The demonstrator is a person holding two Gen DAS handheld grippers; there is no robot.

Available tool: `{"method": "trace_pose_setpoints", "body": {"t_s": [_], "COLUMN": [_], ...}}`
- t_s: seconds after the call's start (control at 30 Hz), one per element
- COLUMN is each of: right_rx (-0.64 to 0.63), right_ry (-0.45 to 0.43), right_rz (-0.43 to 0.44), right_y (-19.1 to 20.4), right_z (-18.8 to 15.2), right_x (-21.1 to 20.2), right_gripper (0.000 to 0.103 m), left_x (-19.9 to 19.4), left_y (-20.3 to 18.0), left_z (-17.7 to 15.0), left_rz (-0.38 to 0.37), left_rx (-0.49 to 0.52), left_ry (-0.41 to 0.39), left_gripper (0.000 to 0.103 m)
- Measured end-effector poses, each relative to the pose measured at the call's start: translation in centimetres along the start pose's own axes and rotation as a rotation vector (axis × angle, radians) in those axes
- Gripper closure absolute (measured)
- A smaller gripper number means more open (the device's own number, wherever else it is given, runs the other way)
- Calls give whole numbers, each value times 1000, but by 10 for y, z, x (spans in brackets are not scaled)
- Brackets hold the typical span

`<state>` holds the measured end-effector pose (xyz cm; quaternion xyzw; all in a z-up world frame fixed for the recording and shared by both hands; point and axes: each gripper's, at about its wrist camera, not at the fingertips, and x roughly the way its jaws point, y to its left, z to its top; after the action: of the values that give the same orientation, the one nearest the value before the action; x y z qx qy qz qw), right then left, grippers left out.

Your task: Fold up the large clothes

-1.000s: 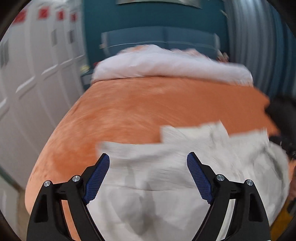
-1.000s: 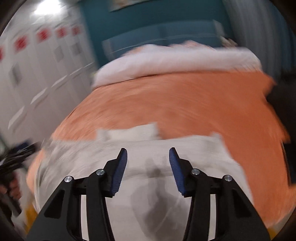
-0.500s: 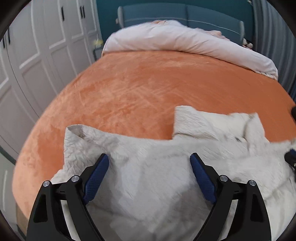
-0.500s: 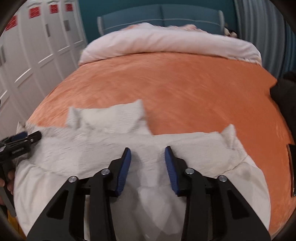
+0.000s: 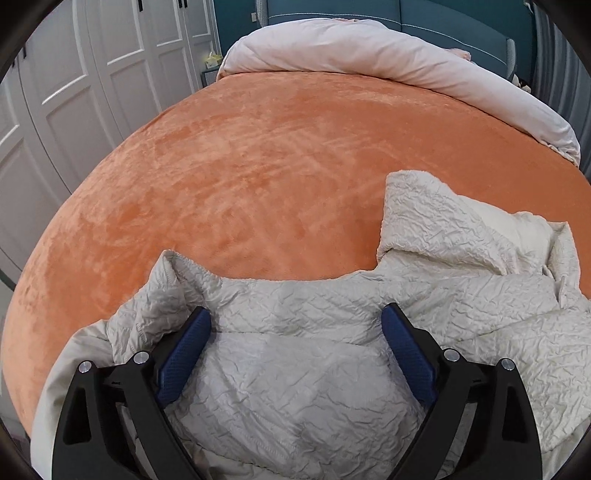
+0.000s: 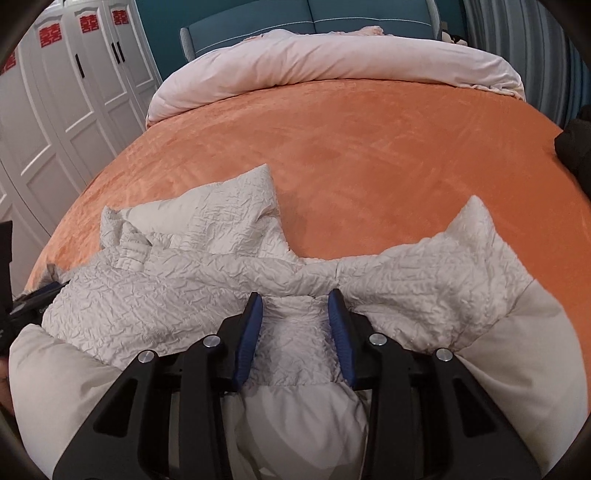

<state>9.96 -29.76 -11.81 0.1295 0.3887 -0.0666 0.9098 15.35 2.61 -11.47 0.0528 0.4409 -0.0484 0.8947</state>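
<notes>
Nearest the left wrist camera, the left gripper (image 5: 295, 321) stands with its two blue-padded fingers (image 5: 183, 354) spread wide, and the crinkled cream jacket (image 5: 295, 369) fills the gap between them without being pinched. The right gripper (image 6: 295, 301) is set narrower, its two fingers (image 6: 249, 332) on either side of a raised ridge of the same jacket (image 6: 207, 291); whether the pads press the cloth cannot be told, since a gap shows on both sides.

There is one jacket, lying rumpled across the near end of the bed, with its smooth lining showing at the near corners. Its far edge is ragged: in the right wrist view two pointed flaps rise from it, one at left (image 6: 236, 206) and one at right (image 6: 476, 229) (the left one looks like a folded sleeve or front panel). At the far left of that view a part of the other black tool (image 6: 33, 299) touches the jacket's edge.

Beyond the jacket the single orange bedspread (image 6: 369, 147) runs flat and uncovered up to one rolled pale pink duvet (image 6: 332, 59) at the head, which leaves wide room ahead. A dark bundle (image 6: 576, 147) sits at the bed's right edge. White wardrobe doors (image 6: 74, 92), three of them bearing red emblems (image 6: 88, 24), line the left side close to the bed, and a blue headboard (image 6: 314, 14) closes the far end.
</notes>
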Motion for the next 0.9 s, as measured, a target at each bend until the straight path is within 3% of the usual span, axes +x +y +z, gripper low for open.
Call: {"method": "trace_pose_setpoints", "body": {"t_s": [0.67, 0.73, 0.83, 0.9], "right_rx": [-9, -6, -5, -86], "right_ry": [2, 29, -30, 3], "right_rz": [-20, -53, 35, 100], "right_y": [5, 10, 37, 80], "right_z": [2, 11, 18, 13], "right_x": [4, -12, -63, -76], "right_gripper": [68, 67, 65, 65], "left_x": [6, -10, -62, -84], "left_y": [1, 8, 29, 35], "left_z": [-2, 3, 0, -6], "left_rz": [-10, -12, -66, -100], "left_rx": [-14, -23, -68, -83], "left_ry": [9, 11, -56, -61], "left_gripper": [10, 14, 15, 15]}}
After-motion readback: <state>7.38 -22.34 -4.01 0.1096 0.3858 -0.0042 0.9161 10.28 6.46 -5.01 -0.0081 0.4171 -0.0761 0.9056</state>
